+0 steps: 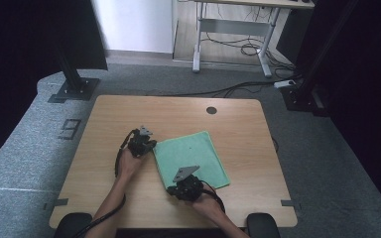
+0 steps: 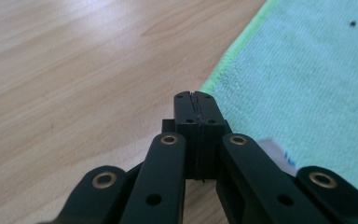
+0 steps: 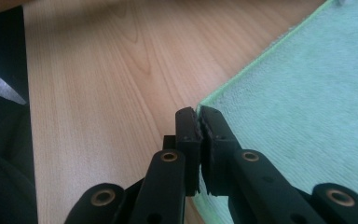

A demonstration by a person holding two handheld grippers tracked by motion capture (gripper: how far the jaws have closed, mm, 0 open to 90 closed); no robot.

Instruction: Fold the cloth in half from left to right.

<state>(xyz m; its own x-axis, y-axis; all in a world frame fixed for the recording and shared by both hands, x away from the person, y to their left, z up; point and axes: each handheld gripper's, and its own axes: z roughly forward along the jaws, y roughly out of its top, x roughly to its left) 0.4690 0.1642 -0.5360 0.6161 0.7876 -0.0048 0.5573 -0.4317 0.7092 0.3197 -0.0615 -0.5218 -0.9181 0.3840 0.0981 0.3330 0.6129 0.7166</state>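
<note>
stage: corners gripped, fold not begun | left claw (image 2: 196,100) pinched shut on green cloth (image 1: 192,157) far-left corner | right claw (image 3: 199,116) clamped on near-left corner | cloth lay flat mid-desk (image 1: 109,119)

A lab or office recording corner.
Black curtains (image 1: 25,44) flanked the wooden bench (image 1: 129,114); cables (image 1: 243,47) trailed across grey carpet (image 1: 20,163) beneath a desk frame (image 1: 233,29).
</note>
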